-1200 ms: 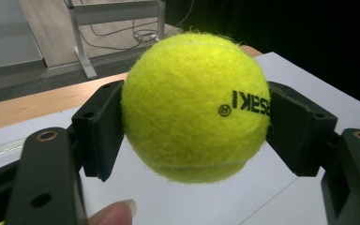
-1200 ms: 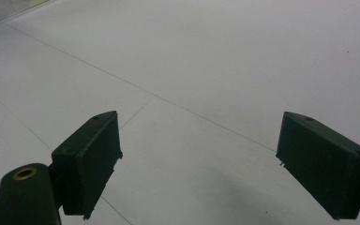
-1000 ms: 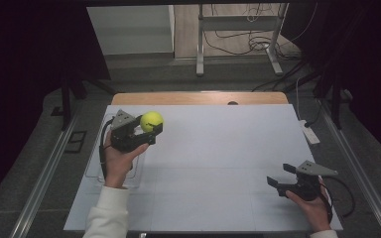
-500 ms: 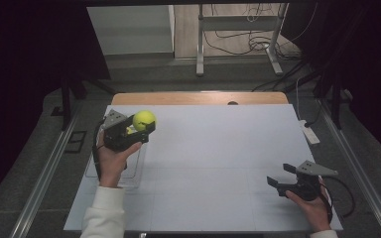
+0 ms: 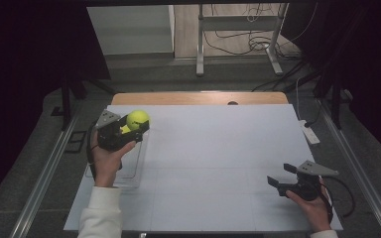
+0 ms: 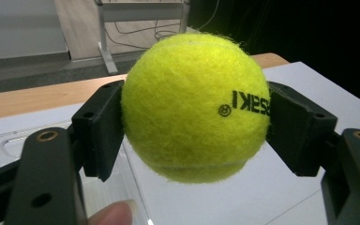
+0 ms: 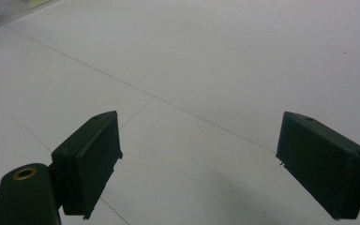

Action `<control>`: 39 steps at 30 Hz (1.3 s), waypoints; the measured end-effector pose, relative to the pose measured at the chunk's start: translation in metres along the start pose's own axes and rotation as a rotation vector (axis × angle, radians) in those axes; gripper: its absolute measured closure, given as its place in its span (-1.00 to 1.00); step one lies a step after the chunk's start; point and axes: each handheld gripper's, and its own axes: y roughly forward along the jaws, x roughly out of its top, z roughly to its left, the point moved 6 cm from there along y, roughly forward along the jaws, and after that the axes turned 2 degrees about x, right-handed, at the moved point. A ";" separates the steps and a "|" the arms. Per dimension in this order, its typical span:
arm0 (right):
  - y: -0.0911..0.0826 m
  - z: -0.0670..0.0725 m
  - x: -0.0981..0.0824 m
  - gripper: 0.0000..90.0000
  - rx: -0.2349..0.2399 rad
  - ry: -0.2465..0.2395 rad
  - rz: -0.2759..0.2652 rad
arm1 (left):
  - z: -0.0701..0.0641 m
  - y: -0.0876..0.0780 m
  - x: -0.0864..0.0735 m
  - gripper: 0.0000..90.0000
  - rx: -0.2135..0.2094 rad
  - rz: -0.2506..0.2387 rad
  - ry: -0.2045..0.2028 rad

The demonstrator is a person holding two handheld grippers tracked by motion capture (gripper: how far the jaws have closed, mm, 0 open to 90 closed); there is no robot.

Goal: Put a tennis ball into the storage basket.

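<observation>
At the left of the high view, the left hand-held gripper (image 5: 129, 130) is held above the table's (image 5: 213, 148) left edge, its jaws clamped on a yellow ball (image 5: 138, 119). The ball sits at the gripper's far end, clear of the table surface. Below and just beside that gripper lies a clear tray (image 5: 129, 171) on the white tabletop, under the person's left hand (image 5: 106, 158), which comes up out of a white sleeve (image 5: 99, 215). Near the table's right front corner the right hand-held gripper (image 5: 281, 175) is held low, jaws apart with nothing between them, well apart from the ball. A white power strip (image 5: 309, 132) lies at the table's right edge. Through the left gripper view, the ball (image 6: 195, 107) bulks large, pressed on both sides by the black pads (image 6: 101, 129), with black lettering showing on its right side; a fingertip (image 6: 112, 214) shows at the bottom edge, and the tray's (image 6: 9, 143) clear rim lies on the table behind. Through the right gripper view, the two pads (image 7: 90, 159) stand wide apart over bare white table (image 7: 206, 65) crossed by thin seams.
</observation>
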 end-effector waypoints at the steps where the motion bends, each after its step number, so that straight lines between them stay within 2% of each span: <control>1: 0.000 0.000 0.000 -0.69 0.000 0.000 0.000 | 0.000 0.000 0.000 -0.40 0.000 0.000 0.000; 9: 0.000 0.000 0.000 -0.69 0.000 0.001 0.002 | 0.012 -0.003 -0.003 -0.40 0.027 0.002 -0.022; 39: 0.002 0.001 -0.001 -0.69 0.002 -0.006 0.008 | 0.038 -0.018 -0.016 -0.40 0.107 0.019 -0.058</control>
